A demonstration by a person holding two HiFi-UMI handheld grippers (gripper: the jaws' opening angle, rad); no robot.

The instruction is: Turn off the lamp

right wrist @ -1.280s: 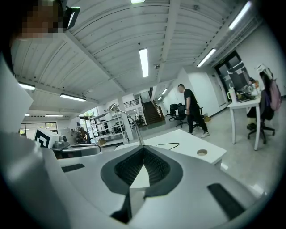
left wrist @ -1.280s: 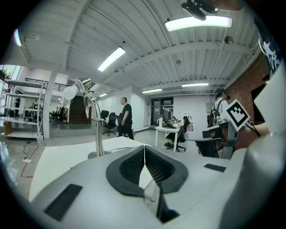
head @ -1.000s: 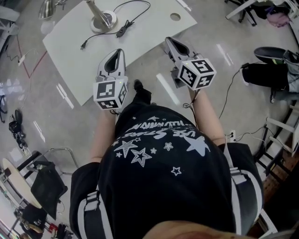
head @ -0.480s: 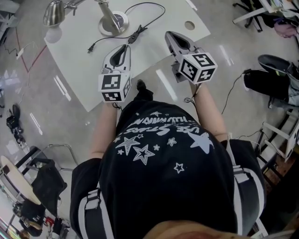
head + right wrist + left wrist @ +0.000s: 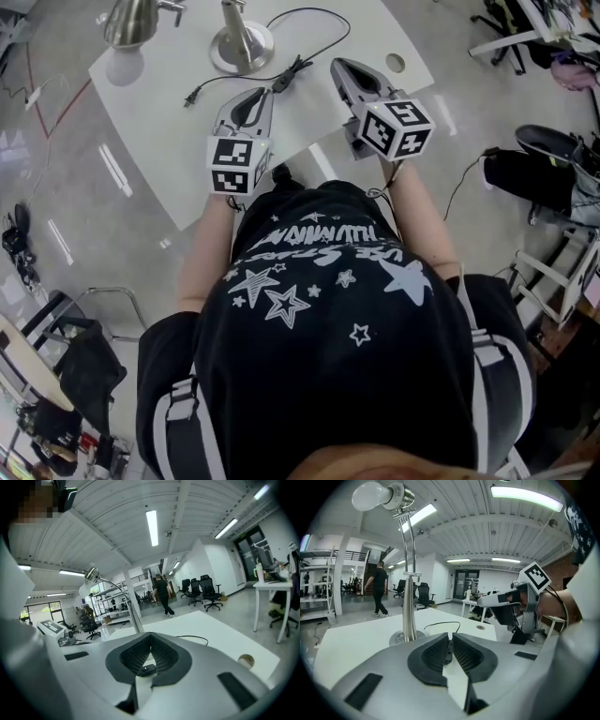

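Here the lamp (image 5: 239, 42) stands far left on the bench (image 5: 159, 141), its cord switch (image 5: 286, 75) just right of the lamp's base. Beside that switch the left tool (image 5: 265, 92) hovers pressed together, likely to push it; farther right, the right tool (image 5: 339, 66) hangs empty, likewise pressed together.

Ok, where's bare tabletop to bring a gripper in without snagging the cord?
Bare: the table strip between the lamp head, the plug and the near edge; also the right end between the cord loop and the grommet hole. Crowded: around the lamp base and inline switch.
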